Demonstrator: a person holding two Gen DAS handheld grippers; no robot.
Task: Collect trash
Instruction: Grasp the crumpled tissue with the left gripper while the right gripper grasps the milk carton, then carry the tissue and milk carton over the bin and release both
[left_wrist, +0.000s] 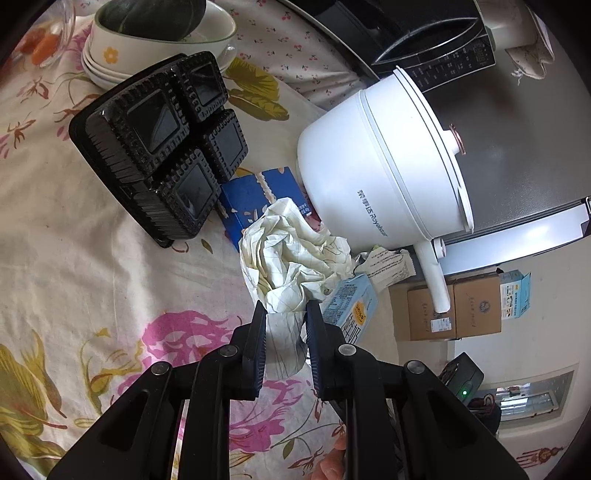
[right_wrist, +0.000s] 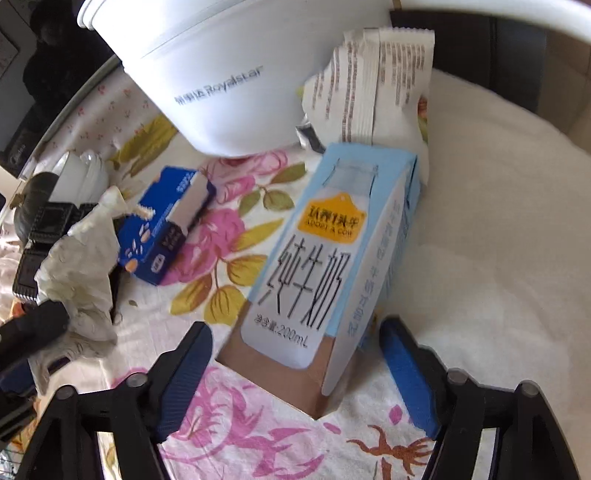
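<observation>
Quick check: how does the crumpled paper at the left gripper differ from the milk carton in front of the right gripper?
The crumpled paper is a cream, shapeless wad; the milk carton is a crisp, light blue printed box. The left gripper has its jaws shut on the paper, whereas the right gripper is open, jaws either side of the carton without clear contact. The paper looks lifted in the grip; the carton lies on the floral tablecloth. Both look like trash to collect.

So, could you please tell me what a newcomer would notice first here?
Probably the crumpled white paper wad, pinched between the left gripper fingers over the floral tablecloth. Next, the light-blue milk carton lying between the open right gripper fingers, with the big white Royalstar cooking pot behind.
</observation>
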